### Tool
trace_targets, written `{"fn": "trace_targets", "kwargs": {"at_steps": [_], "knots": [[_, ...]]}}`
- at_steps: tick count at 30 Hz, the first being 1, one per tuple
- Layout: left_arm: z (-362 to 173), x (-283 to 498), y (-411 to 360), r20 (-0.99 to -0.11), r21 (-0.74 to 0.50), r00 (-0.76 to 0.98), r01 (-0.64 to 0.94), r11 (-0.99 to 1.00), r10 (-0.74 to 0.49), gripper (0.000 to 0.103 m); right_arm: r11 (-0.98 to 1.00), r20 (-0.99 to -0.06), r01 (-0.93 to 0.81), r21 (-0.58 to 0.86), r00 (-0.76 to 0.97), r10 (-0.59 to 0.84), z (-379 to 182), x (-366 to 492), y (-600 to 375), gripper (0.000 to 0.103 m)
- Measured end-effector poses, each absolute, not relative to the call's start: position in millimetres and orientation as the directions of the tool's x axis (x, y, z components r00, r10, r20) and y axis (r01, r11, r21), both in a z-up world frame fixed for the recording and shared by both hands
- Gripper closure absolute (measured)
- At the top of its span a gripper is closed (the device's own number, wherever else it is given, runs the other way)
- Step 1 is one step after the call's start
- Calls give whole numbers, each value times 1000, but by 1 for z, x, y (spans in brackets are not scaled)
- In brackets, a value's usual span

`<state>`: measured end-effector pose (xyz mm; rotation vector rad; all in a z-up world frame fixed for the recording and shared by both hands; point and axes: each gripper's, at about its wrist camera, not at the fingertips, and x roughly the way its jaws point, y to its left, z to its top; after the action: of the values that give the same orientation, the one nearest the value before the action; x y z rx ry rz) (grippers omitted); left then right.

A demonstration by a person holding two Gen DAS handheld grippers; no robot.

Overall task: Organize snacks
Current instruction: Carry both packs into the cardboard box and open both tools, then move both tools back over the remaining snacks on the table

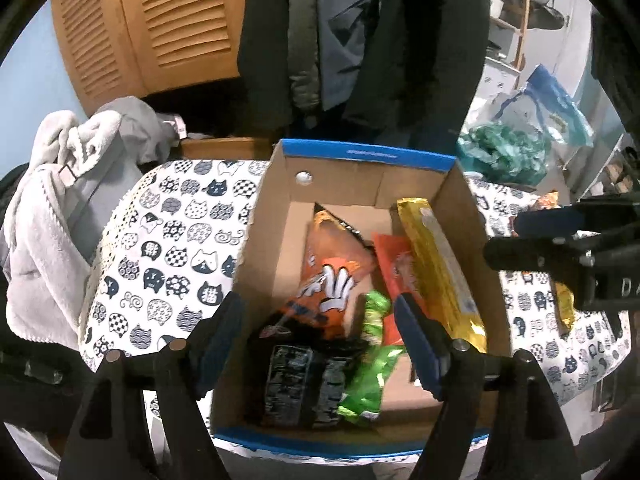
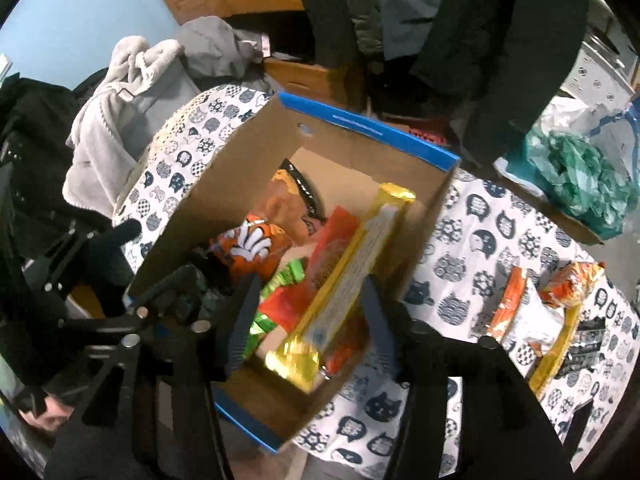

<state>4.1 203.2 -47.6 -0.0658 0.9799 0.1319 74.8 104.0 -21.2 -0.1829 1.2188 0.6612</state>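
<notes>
Mostly done, I'd say: cardboard box [image 1: 472, 216] on the cat-print tablecloth [image 1: 160, 248] already holds an orange bag [image 1: 332, 264], green packet [image 1: 368, 352], black packet [image 1: 296, 380] and yellow pack [image 2: 352, 276]. Few snack bags [image 2: 536, 312] left on the cloth beside it. Left gripper [image 1: 320, 336] and right gripper [image 2: 308, 320] both hover over the box, jaws spread, empty

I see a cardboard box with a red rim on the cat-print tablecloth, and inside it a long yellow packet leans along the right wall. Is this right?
Not quite: the cardboard box has a blue rim, not red, as the left wrist view shows. The rest holds: it stands on the cat-print tablecloth, and the long yellow packet leans along its right wall.
</notes>
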Motion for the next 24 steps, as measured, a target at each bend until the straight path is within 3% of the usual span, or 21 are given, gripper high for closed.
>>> {"fn": "trace_targets", "kwargs": {"at_steps": [10, 24], "knots": [[-42, 7, 168, -831, 18, 554, -62, 998, 49, 24, 824, -921, -556, 105, 259, 292, -24, 60, 56, 37], [-39, 12, 87, -831, 85, 556, 125, 988, 2, 22, 881, -925, -459, 115, 273, 264, -40, 59, -28, 36]]}}
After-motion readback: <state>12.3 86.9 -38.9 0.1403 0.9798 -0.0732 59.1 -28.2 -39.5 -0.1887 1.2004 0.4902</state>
